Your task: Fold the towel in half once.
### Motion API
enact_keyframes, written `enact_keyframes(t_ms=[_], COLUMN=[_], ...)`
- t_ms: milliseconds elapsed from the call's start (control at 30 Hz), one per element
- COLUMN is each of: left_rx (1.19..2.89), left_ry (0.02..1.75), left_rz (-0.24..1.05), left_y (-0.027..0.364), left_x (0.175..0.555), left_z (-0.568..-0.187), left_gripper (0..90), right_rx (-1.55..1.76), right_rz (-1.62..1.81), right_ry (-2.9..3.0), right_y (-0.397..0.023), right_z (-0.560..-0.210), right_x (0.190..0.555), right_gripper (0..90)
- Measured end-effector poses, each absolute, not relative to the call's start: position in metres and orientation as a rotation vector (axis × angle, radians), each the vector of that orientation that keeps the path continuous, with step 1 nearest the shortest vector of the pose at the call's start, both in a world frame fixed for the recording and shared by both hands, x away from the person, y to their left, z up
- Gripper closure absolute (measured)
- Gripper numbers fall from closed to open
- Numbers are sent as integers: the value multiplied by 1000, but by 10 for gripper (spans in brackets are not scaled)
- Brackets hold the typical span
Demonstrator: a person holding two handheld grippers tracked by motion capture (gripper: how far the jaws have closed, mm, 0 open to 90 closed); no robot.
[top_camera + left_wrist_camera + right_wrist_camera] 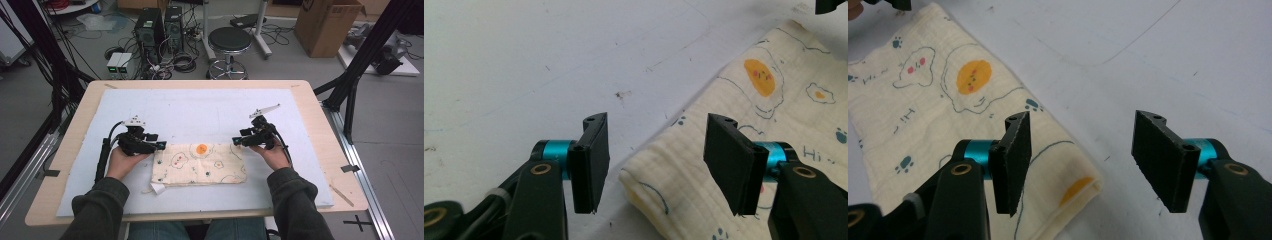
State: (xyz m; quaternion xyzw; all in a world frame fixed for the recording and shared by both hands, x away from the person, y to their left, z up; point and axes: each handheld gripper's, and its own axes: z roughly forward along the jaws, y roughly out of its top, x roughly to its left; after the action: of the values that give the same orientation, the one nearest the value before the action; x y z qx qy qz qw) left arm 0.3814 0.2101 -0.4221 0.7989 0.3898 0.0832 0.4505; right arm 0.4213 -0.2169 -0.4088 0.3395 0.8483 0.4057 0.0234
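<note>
Between the 2 tools lies the folded cloth (pixel 200 163): left tool (pixel 161 145) and right tool (pixel 234 141) flank its far corners, jaws apart, gripping nothing, hands low on the surface (pixel 200 107).

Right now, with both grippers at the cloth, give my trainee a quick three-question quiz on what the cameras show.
1. True or false: the left gripper has clamped a corner of the folded cloth.
2. Which print lies near the cloth's far edge in the high view? A) an orange egg yolk B) a red star C) a green leaf
3. Fill in: the cloth lies on a pale ____ mat that covers the wooden table.

Key
1. False. Its jaws stand open around the corner, with no pad pressing on it. The right gripper is open as well, at the other far corner.
2. A
3. blue
</note>
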Motion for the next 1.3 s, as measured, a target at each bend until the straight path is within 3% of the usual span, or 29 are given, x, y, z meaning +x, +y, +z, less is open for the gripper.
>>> enact_keyframes(t_ms=[600, 1300], left_rx=[1984, 2003], left_ry=[960, 967], left_rz=[203, 199], left_y=[210, 209], left_x=[383, 384], left_z=[-425, -426], left_gripper=[516, 493], right_rx=[1094, 1067], right_rz=[1256, 1234], right_ry=[2652, 2680], right_y=[-218, -214], right_z=[-427, -427], right_x=[419, 417], right_gripper=[439, 483])
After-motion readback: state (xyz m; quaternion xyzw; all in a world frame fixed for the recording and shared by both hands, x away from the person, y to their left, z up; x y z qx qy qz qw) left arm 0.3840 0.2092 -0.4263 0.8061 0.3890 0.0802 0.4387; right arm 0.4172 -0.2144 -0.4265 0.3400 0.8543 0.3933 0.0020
